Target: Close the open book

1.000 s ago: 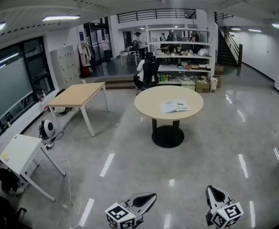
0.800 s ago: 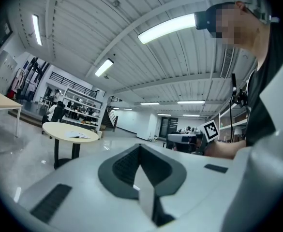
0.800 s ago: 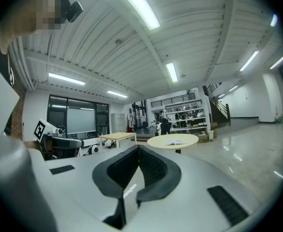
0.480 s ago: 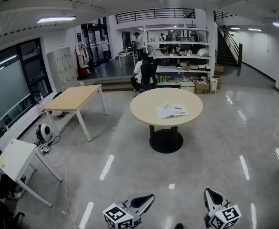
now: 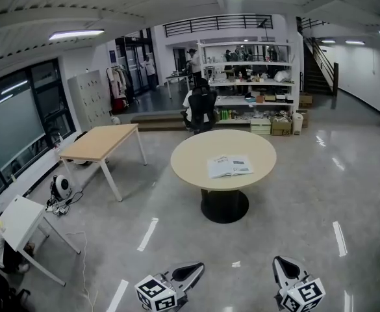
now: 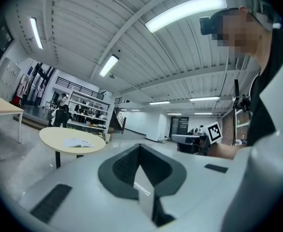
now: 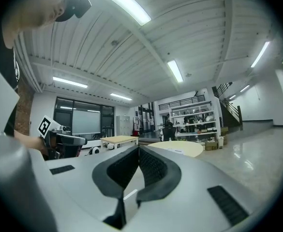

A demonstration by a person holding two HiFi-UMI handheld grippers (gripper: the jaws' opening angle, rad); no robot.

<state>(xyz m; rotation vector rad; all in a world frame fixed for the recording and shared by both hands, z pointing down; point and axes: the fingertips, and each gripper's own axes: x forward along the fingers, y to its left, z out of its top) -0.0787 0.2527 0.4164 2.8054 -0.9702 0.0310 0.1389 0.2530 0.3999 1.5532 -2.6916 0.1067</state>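
Note:
The open book lies flat, pages up, on a round beige table with a black pedestal, a few steps ahead across the glossy floor. My left gripper and right gripper show at the bottom edge of the head view, side by side, both pointing level toward the table and far short of it. In the left gripper view the left gripper has its pads meeting at the tip with nothing between them; the book is small at the left. The right gripper is likewise shut and empty.
A rectangular wooden table stands to the left, and a white table nearer at the far left with a person crouched beside it. A seated person and stocked shelves are behind the round table. Cables lie by a round device.
The whole view has advanced toward the round table: table and book look nearer and larger. Both grippers keep their places at the bottom of the view, still shut.

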